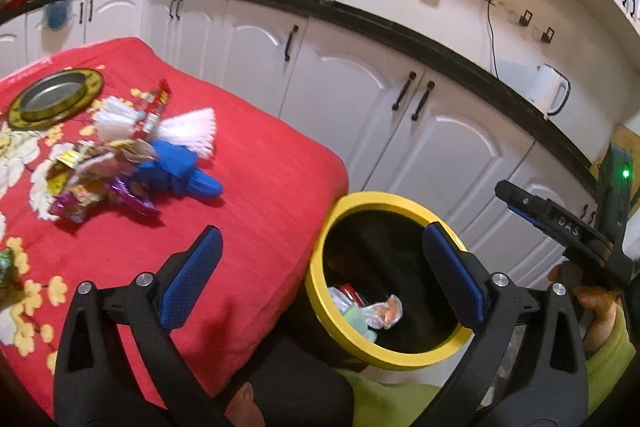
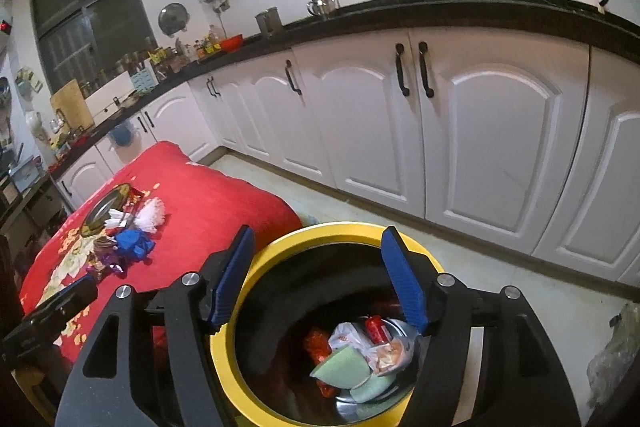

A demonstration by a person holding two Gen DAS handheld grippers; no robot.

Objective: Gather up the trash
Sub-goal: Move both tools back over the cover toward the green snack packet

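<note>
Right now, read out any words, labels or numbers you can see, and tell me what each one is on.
"DAS": on the black body of the right gripper, seen from the left wrist view.
Wrappers on the red tablecloth: print blurred, unreadable.
Wrappers inside the yellow-rimmed bin: print too small to read.
Bottles on the counter: labels too small.

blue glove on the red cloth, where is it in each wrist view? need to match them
Left wrist: blue glove at left of centre, on the red cloth by the wrapper pile.
Right wrist: blue glove small, at far left, mid-height, same pile.
Shared landmark: yellow-rimmed bin, right of the cloth in both.
</note>
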